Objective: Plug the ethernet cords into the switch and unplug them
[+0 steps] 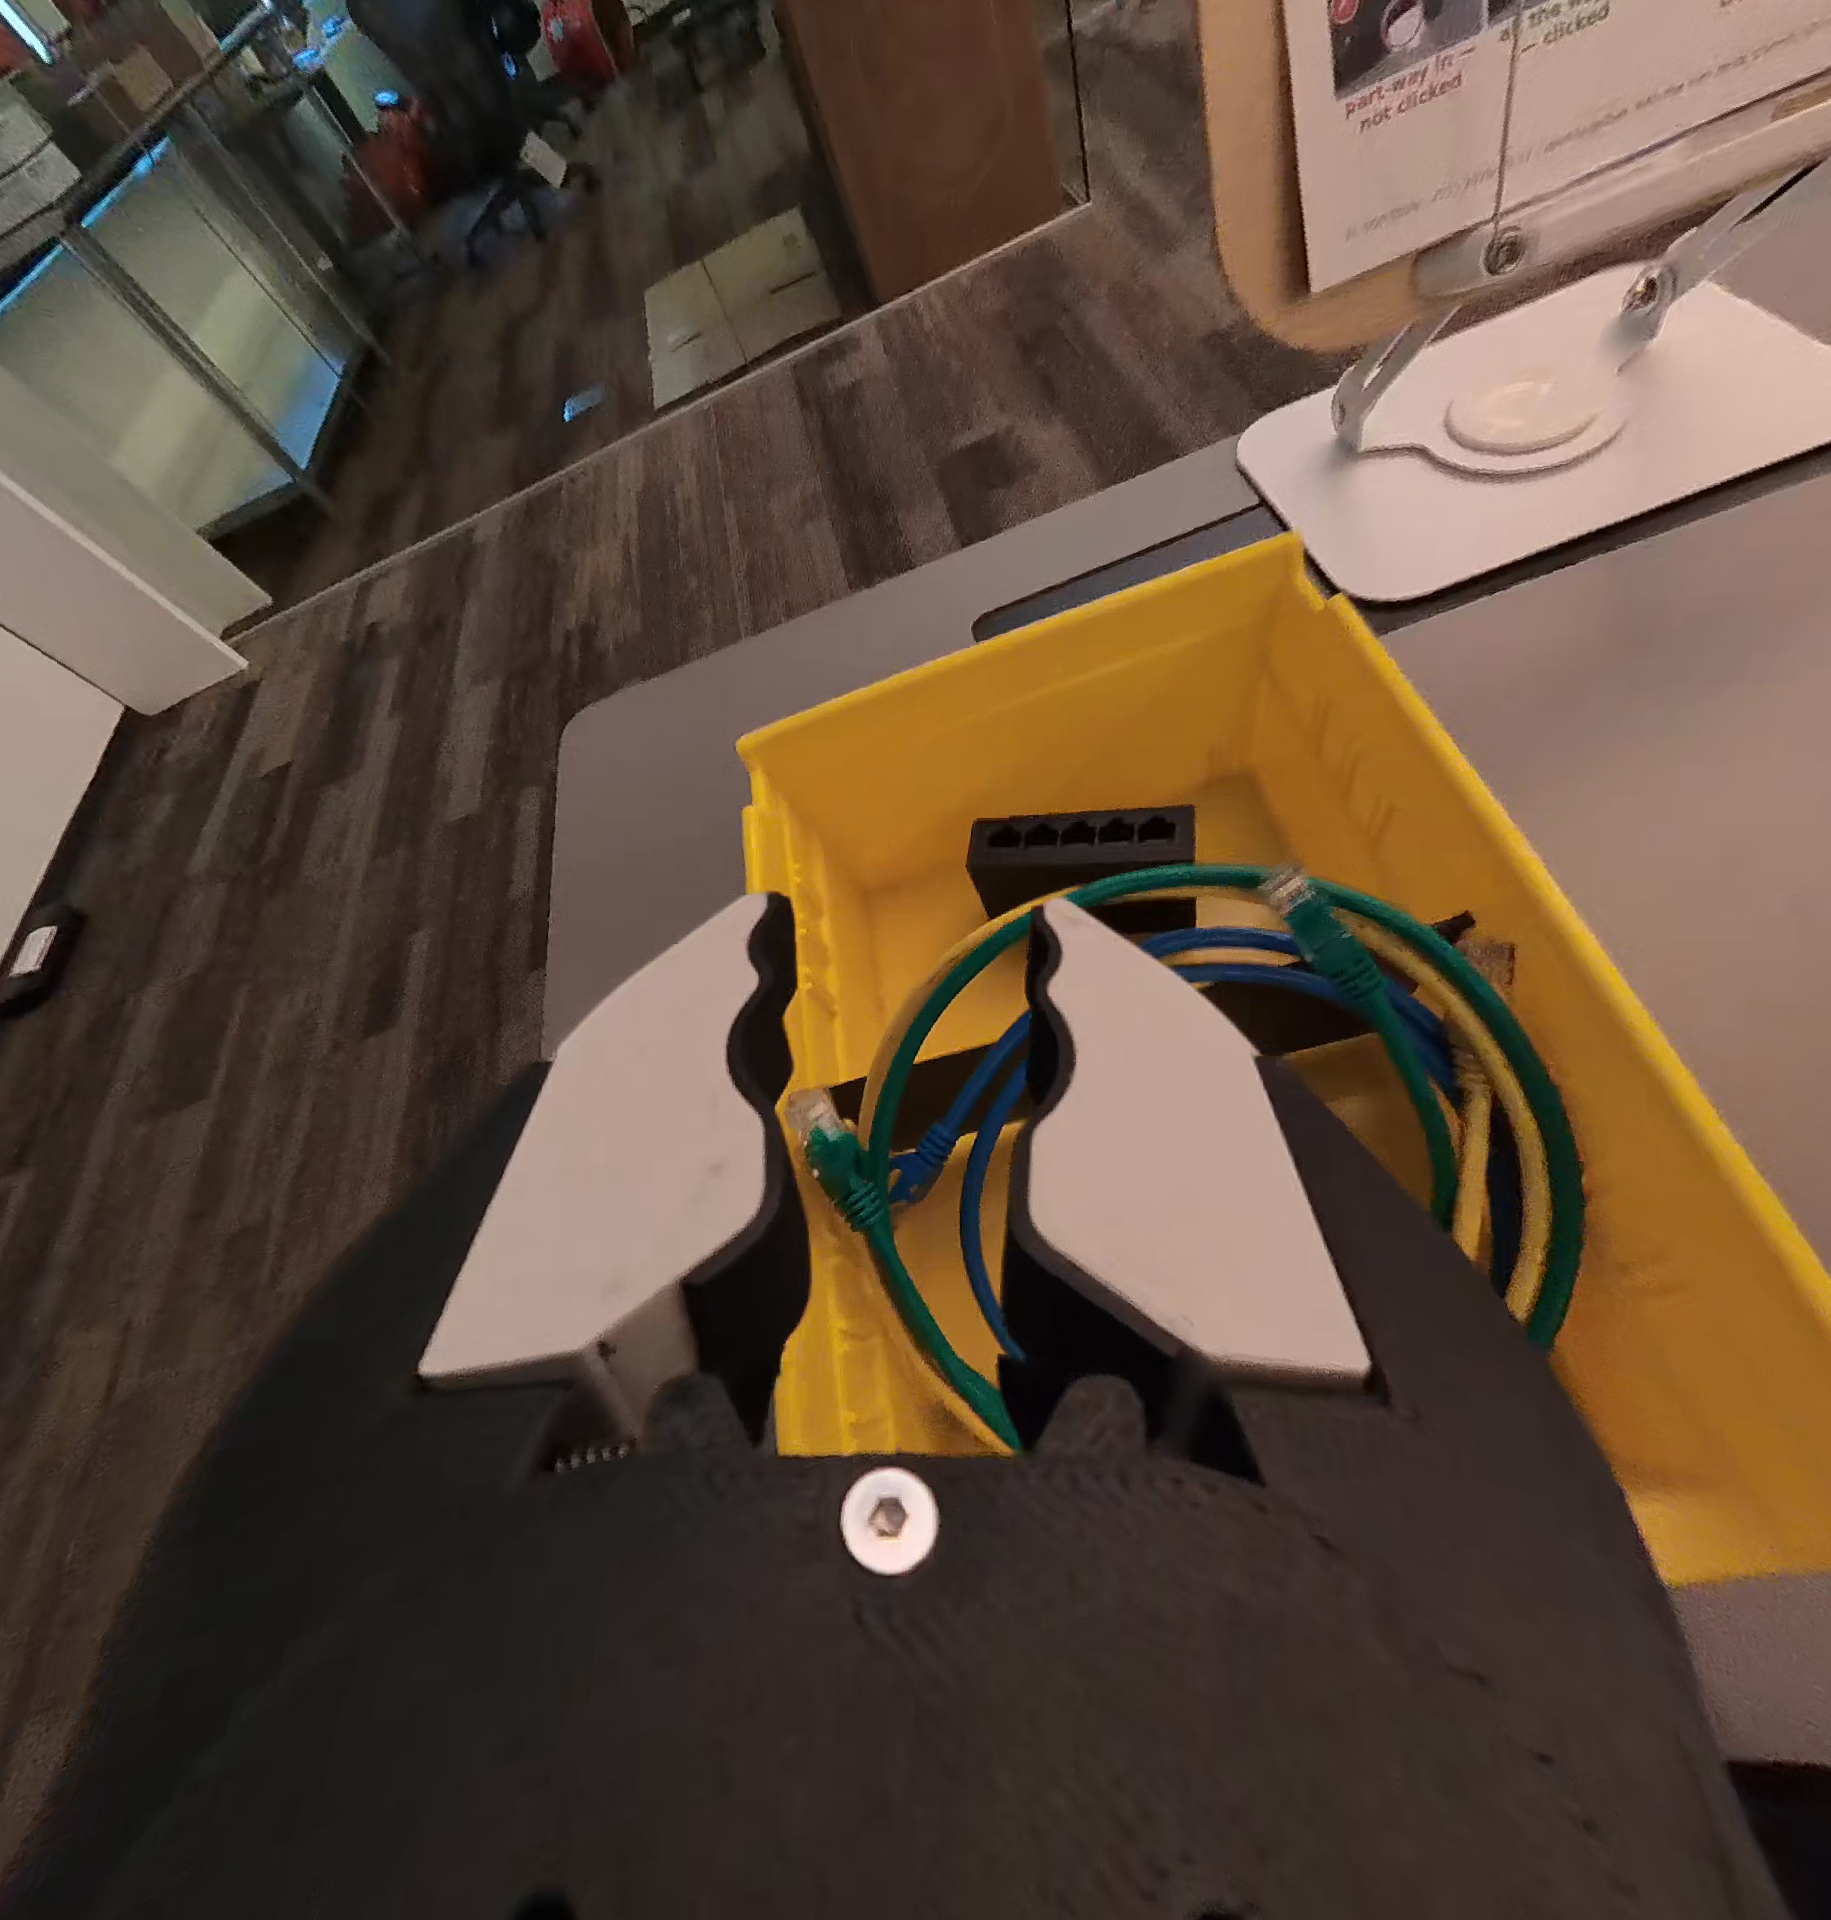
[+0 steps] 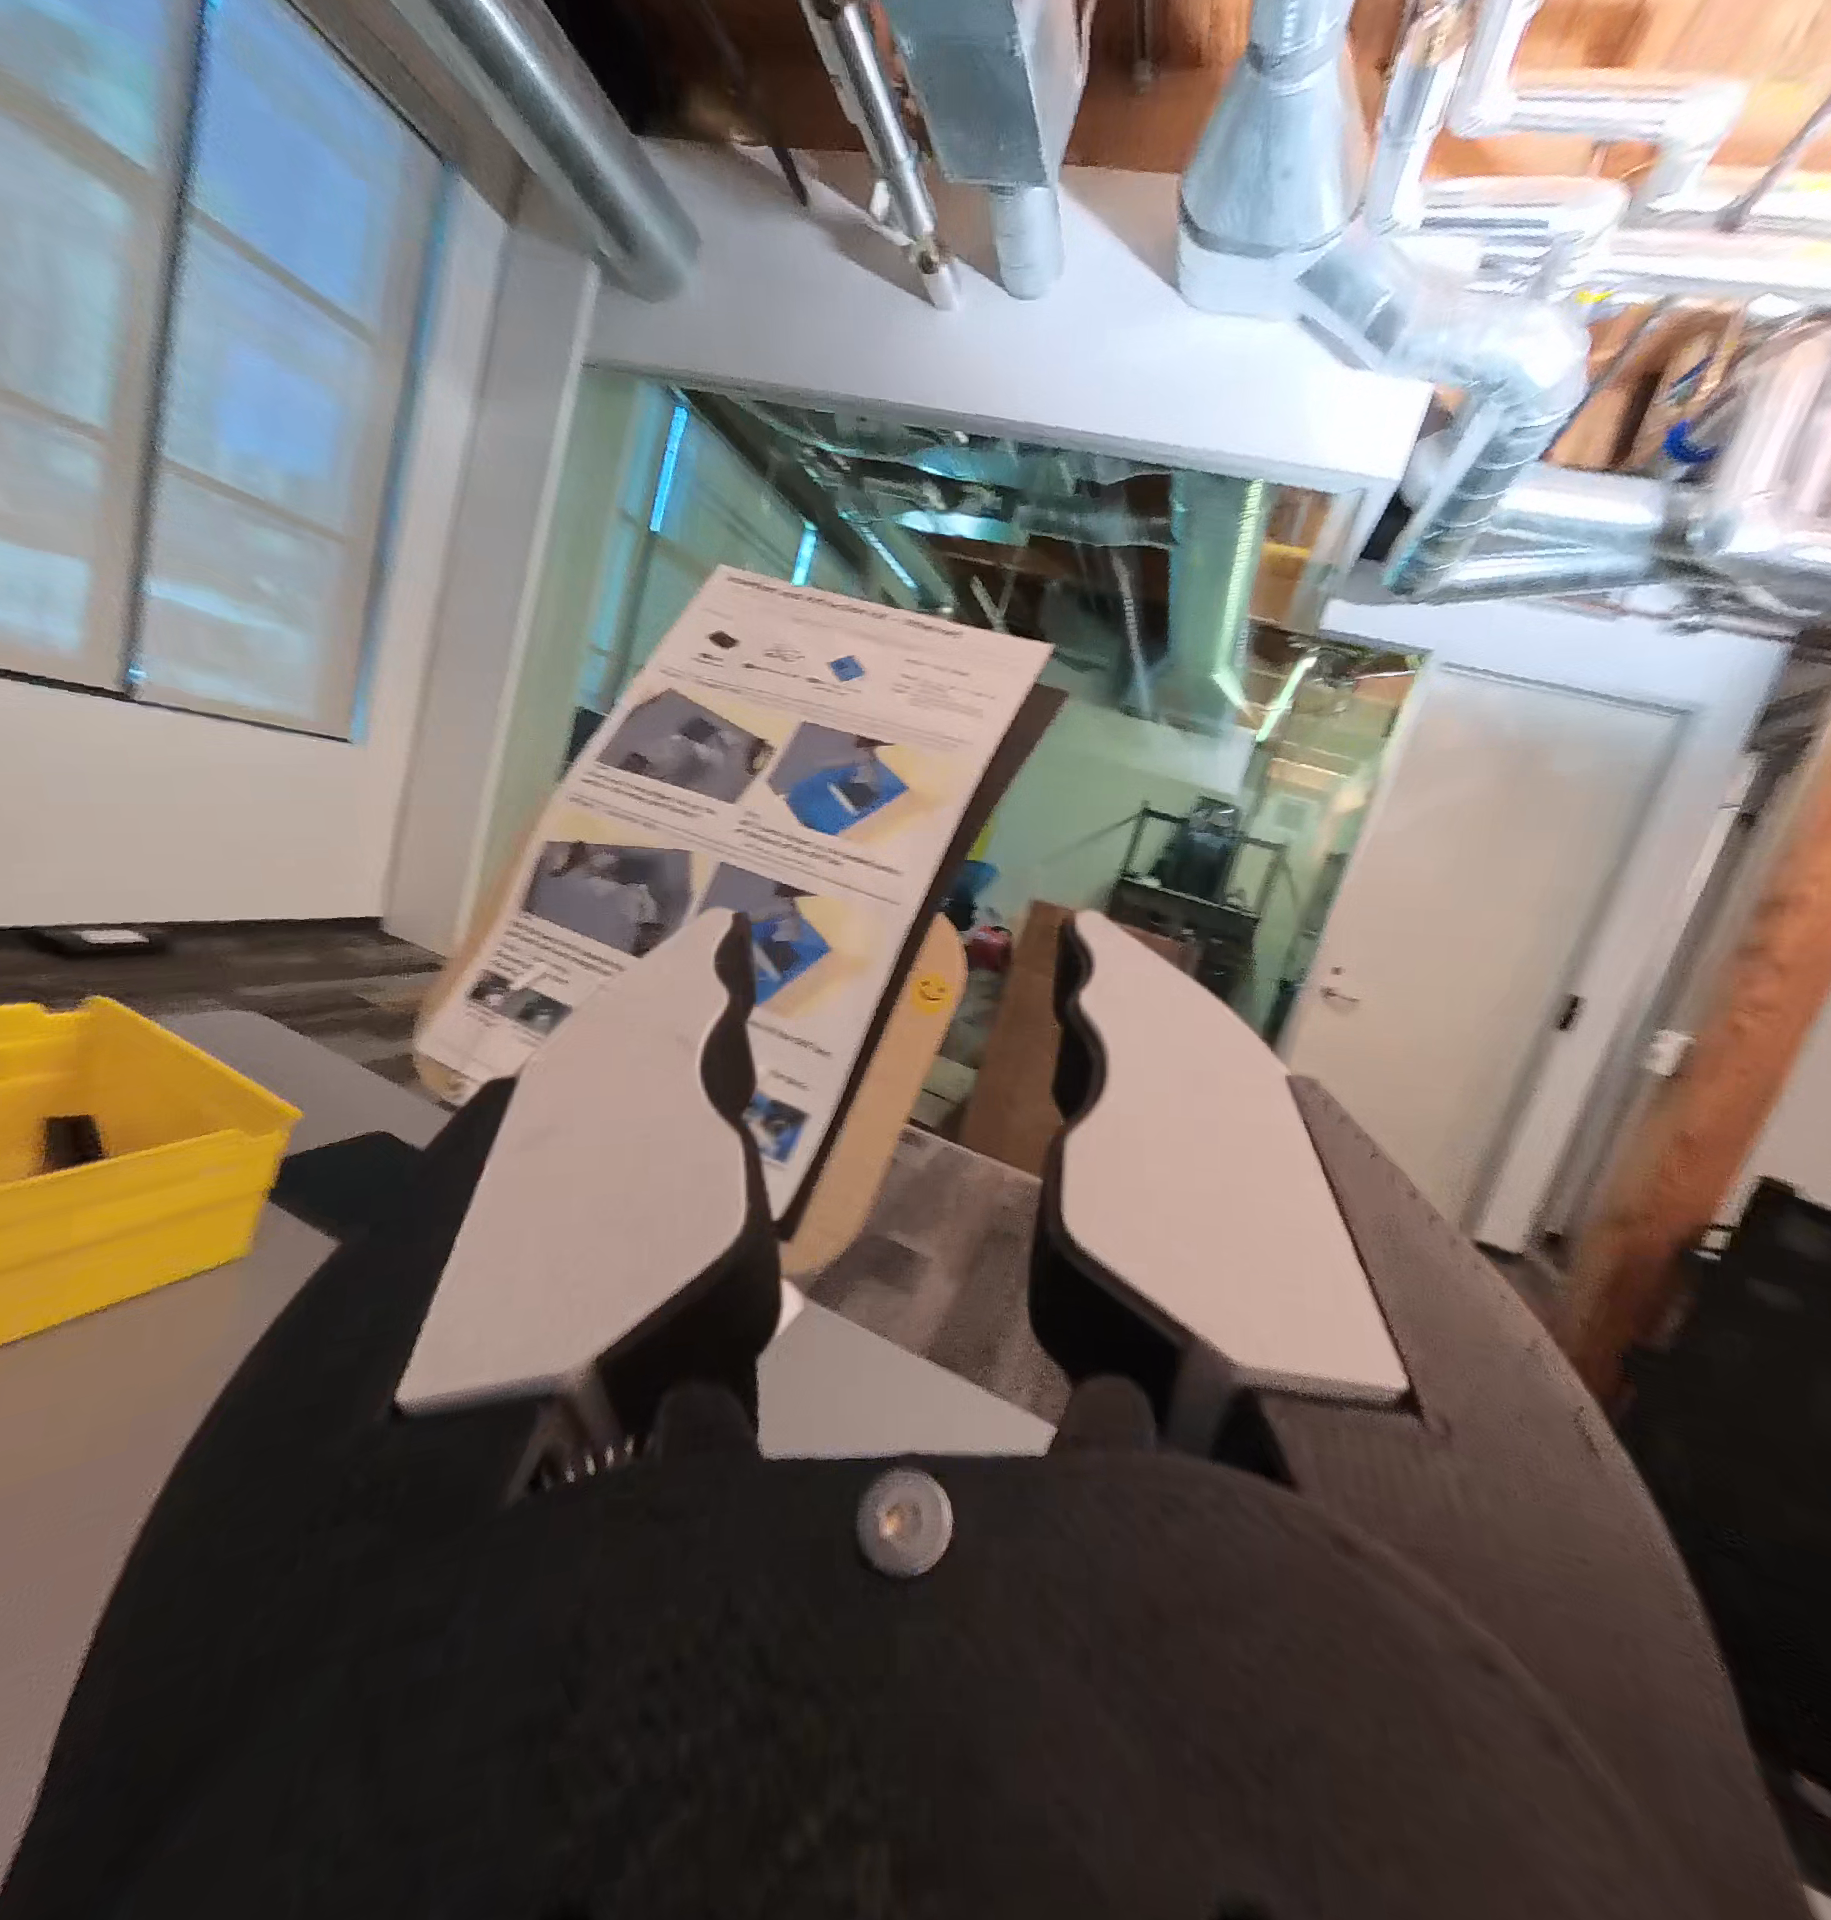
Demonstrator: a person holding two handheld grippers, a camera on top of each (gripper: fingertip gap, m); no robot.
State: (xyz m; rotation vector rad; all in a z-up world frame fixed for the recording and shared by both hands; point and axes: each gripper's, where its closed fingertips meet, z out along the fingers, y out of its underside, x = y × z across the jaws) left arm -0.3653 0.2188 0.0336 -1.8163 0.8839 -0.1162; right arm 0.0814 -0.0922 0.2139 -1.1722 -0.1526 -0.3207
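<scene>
A yellow bin (image 1: 1669, 1091) sits on the grey table. Inside it a black ethernet switch (image 1: 1082, 854) lies at the far end, ports facing me. Coiled green (image 1: 1410, 1023), blue (image 1: 1217, 945) and yellow (image 1: 1513, 1132) ethernet cords lie in the bin, none plugged in. My left gripper (image 1: 906, 920) is open and empty, hovering over the bin's near left wall. My right gripper (image 2: 900, 935) is open and empty, raised above the table and pointing at an instruction sheet; the bin's corner (image 2: 163, 1174) shows at its left.
An instruction sheet (image 2: 776, 821) on a wooden board stands on a white stand (image 1: 1576, 457) behind the bin. The table's left edge (image 1: 563, 883) drops to a wood-pattern floor. A white door (image 2: 1493, 935) and overhead ducts lie beyond. Spacing between my two grippers at the tips: around 60 cm. The right gripper is farther from the black ethernet switch (image 1: 1082, 854), some 60 cm, than the left, some 15 cm.
</scene>
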